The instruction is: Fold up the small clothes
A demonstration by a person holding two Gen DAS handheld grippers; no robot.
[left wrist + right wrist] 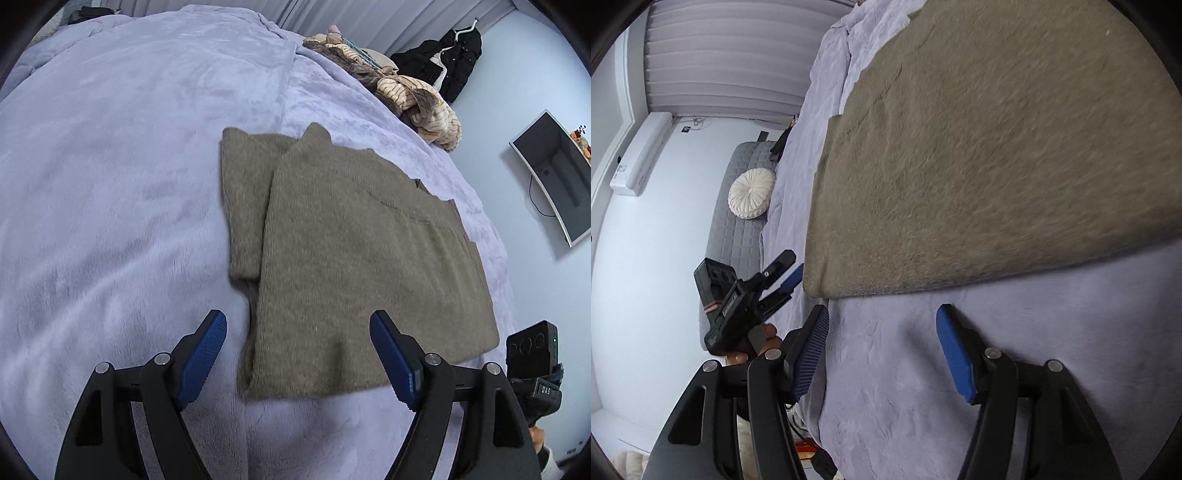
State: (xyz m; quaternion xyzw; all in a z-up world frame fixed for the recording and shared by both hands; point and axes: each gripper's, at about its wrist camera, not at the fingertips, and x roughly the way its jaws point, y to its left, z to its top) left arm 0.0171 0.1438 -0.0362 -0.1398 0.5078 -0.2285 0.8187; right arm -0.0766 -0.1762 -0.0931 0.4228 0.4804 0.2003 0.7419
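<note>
Olive sweater (354, 251) lies flat and partly folded on the lilac blanket (110, 184), centre-right in the left wrist view; a folded sleeve lies along its left side. Left gripper (299, 354) has jaws spread wide, holding nothing, straddling the near hem. Right gripper (882, 347) likewise apart and empty, over bare blanket just below the sweater's edge. Wide bare blanket at left; clothes pile (406, 92) upper right.

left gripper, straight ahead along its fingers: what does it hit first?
Most likely the near hem of the folded sweater, which lies between and just beyond the open left gripper. Depth is unclear, so it might touch the blanket just short of it.
</note>
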